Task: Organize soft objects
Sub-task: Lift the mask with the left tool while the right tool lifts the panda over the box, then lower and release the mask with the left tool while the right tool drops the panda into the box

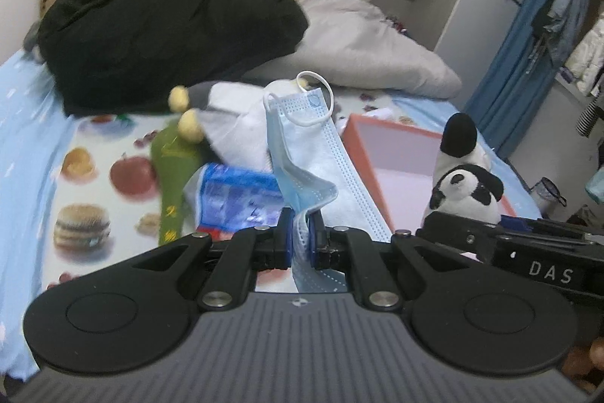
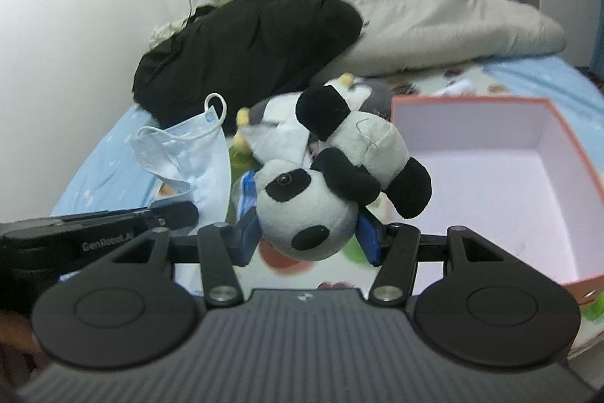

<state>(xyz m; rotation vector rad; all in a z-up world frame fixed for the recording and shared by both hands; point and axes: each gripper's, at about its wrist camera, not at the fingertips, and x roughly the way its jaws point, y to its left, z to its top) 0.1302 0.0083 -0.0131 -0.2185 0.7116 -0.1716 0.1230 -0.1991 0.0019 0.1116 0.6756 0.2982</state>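
Face mask: your left tool (image 1: 301, 233) has its blue pads nipped almost together on a fold of the pale blue face mask (image 1: 302, 153); the mask stands up and drapes from the pads, clear of the bed, its white ear loop (image 1: 315, 97) curling at the top.
Panda: your right tool (image 2: 307, 233) stands about half open, its blue pads pressing either side of the plush panda's head (image 2: 302, 210); the panda (image 2: 339, 169) is held head-down, body and black limbs tipped up and to the right.
Writing on the tools: from the left wrist view you read "DAS" in white on the black body of the right tool (image 1: 547, 252); from the right wrist view you read "GenRobot.AI" on the left tool's body (image 2: 94, 233).
Pose: you hold both tools side by side, each angled downward toward the bed, the left tool's mask just left of the panda.
Box: an open box (image 2: 528, 184) with a salmon outside and pale inside lies on the bed just right of the panda.
Left on the bed: a grey and white plush with yellow knobs (image 1: 226, 119), a green pouch with gold marks too blurred to read (image 1: 173, 176), and a blue and white packet (image 1: 238, 199), its print unreadable.
Bed: a sheet printed with fruit and burgers (image 1: 83, 199).
Further back: a black garment (image 1: 162, 33) heaped beside a grey pillow (image 1: 370, 44).
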